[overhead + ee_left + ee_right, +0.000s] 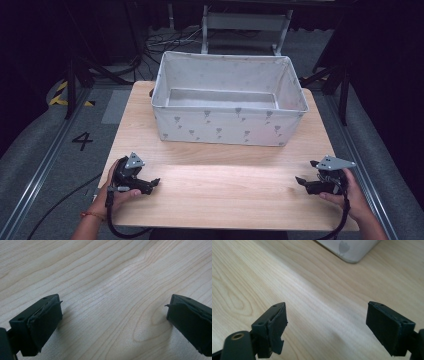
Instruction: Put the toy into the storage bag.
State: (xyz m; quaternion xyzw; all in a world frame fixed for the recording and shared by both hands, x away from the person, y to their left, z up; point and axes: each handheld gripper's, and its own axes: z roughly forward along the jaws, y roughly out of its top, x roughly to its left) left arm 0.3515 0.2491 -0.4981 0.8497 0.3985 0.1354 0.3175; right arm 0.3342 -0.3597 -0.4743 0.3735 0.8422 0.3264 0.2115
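A white fabric bin (228, 122) printed with small grey motifs stands at the far half of the wooden table (225, 197); its inside looks bare. My left gripper (154, 183) rests near the table's front left, held by a hand, jaws pointing right. In the left gripper view my left gripper (113, 315) is open over bare wood. My right gripper (301, 181) sits at the front right, jaws pointing left. From its own camera my right gripper (327, 322) is open with nothing between the jaws, and a corner of the bin (352, 250) shows at the top.
Grey floor surrounds the table, with a painted number 4 (82, 140) at the left, black cables (165, 40) and a metal frame (245, 22) behind the bin. Dark stands (75, 75) flank both sides. Open wood lies between the grippers.
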